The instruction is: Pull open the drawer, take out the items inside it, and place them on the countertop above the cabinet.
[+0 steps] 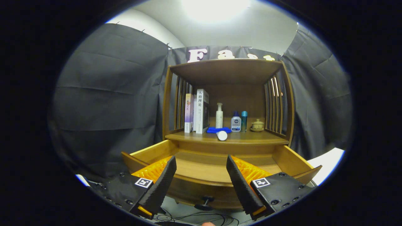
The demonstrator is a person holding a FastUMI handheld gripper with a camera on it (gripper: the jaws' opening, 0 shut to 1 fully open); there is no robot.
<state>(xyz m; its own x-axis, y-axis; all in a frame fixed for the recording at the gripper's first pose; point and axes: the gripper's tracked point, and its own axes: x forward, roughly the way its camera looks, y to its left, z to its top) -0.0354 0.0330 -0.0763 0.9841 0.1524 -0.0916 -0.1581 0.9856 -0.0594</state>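
Observation:
The wooden cabinet's drawer [292,163] stands pulled out toward me, and the part of its floor that shows is bare wood. Its dark round knob [204,201] sits low on the drawer front, between and just below my fingers. My gripper [201,161] hovers open above the drawer's front edge, nothing between its fingers. On the countertop [251,138] above the drawer lie a white cylinder [222,135] and a blue flat item [216,129], near the front middle.
Further back on the countertop stand upright books [198,111], a white pump bottle [219,115], a small clear bottle with a blue cap [236,122], a teal bottle [244,121] and a small lidded pot [257,125]. Slatted wooden sides and a top shelf [226,67] enclose it. Cables [201,217] lie on the floor below.

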